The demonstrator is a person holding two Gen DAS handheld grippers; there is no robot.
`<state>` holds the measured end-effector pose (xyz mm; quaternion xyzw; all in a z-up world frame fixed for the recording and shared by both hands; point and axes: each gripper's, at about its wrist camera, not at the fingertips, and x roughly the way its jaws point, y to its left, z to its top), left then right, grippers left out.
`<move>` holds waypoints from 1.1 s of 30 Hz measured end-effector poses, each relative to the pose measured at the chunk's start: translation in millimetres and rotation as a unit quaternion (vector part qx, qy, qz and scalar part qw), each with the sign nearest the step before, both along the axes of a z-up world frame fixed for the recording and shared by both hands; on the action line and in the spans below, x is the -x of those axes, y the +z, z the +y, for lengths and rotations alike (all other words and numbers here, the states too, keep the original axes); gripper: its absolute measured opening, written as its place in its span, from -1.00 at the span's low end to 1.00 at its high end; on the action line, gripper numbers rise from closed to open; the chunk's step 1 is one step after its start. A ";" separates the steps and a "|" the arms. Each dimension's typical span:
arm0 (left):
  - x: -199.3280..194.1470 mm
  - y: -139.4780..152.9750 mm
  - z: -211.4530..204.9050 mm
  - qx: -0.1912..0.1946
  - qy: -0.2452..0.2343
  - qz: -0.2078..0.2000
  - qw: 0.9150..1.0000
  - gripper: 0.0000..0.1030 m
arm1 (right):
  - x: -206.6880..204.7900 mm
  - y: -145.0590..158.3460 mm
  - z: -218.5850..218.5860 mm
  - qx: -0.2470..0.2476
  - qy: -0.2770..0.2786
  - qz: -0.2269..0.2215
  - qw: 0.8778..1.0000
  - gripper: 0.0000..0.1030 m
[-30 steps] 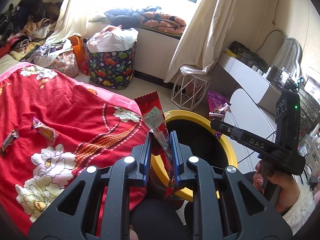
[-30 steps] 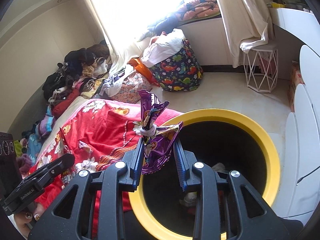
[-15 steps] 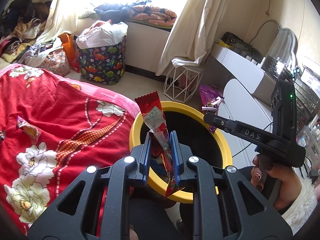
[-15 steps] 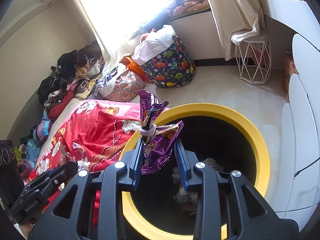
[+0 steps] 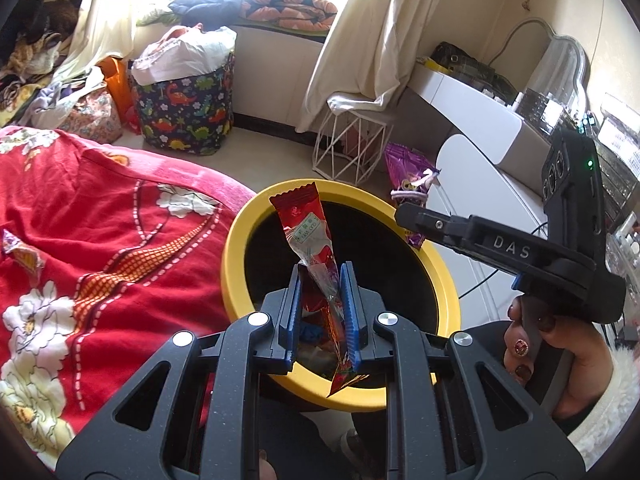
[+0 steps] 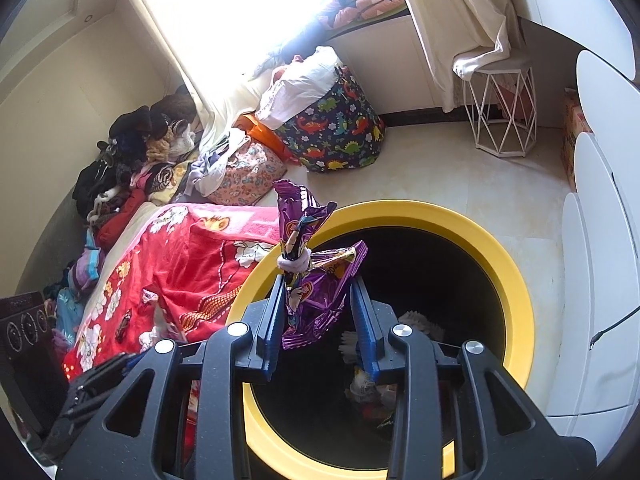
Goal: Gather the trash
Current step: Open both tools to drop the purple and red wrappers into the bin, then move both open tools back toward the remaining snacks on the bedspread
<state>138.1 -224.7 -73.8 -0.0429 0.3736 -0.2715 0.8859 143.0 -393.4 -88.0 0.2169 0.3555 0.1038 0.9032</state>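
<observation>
My left gripper (image 5: 320, 276) is shut on a red snack wrapper (image 5: 310, 240) and holds it over the near side of the yellow-rimmed black trash bin (image 5: 236, 236). My right gripper (image 6: 320, 284) is shut on a crumpled purple wrapper (image 6: 316, 280) above the bin's left rim (image 6: 516, 280). In the left wrist view the right gripper body (image 5: 500, 244) reaches over the bin from the right with the purple wrapper (image 5: 408, 176) at its tip. Trash lies at the bin's bottom (image 6: 372, 388).
A bed with a red flowered blanket (image 5: 100, 240) lies left of the bin, with small wrappers on it (image 5: 18, 248) (image 6: 150, 298). A dinosaur-print basket (image 5: 184, 104), a white wire stool (image 5: 352, 144) and white furniture (image 6: 600, 280) stand around the floor.
Both grippers have moved further over the bin with their wrappers; the bin fills more of both views and the bed has slid left.
</observation>
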 end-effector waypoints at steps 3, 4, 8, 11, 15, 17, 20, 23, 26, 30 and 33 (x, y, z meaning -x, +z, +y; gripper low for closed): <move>-3.7 -4.5 -4.7 0.002 -0.003 0.008 1.000 -0.74 | -0.4 -1.5 -3.9 -0.005 -0.005 0.001 1.000 -0.38; -4.7 -5.5 -6.2 0.002 -0.004 0.009 1.000 -0.74 | -0.5 -2.0 -5.2 -0.008 -0.006 0.002 1.000 -0.38; -7.0 -8.8 -15.3 -0.002 -0.015 0.010 1.000 -0.70 | -1.4 -3.4 -9.8 -0.017 -0.015 0.004 1.000 -0.32; -8.1 -9.6 -19.6 -0.007 -0.018 0.005 1.000 -0.35 | 0.6 -6.6 -15.1 -0.024 -0.023 0.007 0.999 -0.04; -7.5 -9.4 -16.0 -0.007 -0.007 -0.001 1.000 0.23 | 1.7 -7.4 -20.6 -0.031 -0.034 0.008 0.999 0.11; -6.0 -7.6 -10.8 -0.002 0.003 -0.004 1.000 0.52 | 1.6 -6.9 -21.3 -0.029 -0.037 0.007 0.999 0.16; -4.9 -2.8 -3.3 -0.001 0.019 -0.012 1.000 0.78 | 2.2 -3.9 -17.6 -0.021 -0.036 0.000 0.999 0.27; -3.7 2.9 4.3 -0.006 0.035 -0.024 0.999 0.78 | 3.7 3.2 -10.4 0.009 -0.037 -0.016 0.999 0.36; -2.6 8.0 11.7 -0.014 0.046 -0.036 0.998 0.79 | 7.0 9.7 -4.5 0.025 -0.035 -0.038 0.998 0.47; -0.5 13.6 24.4 -0.014 0.061 -0.043 0.997 0.79 | 8.2 14.6 2.0 0.034 -0.028 -0.056 0.997 0.51; -0.2 17.1 33.7 -0.012 0.070 -0.045 0.996 0.79 | 8.8 16.8 7.0 0.037 -0.025 -0.064 0.997 0.52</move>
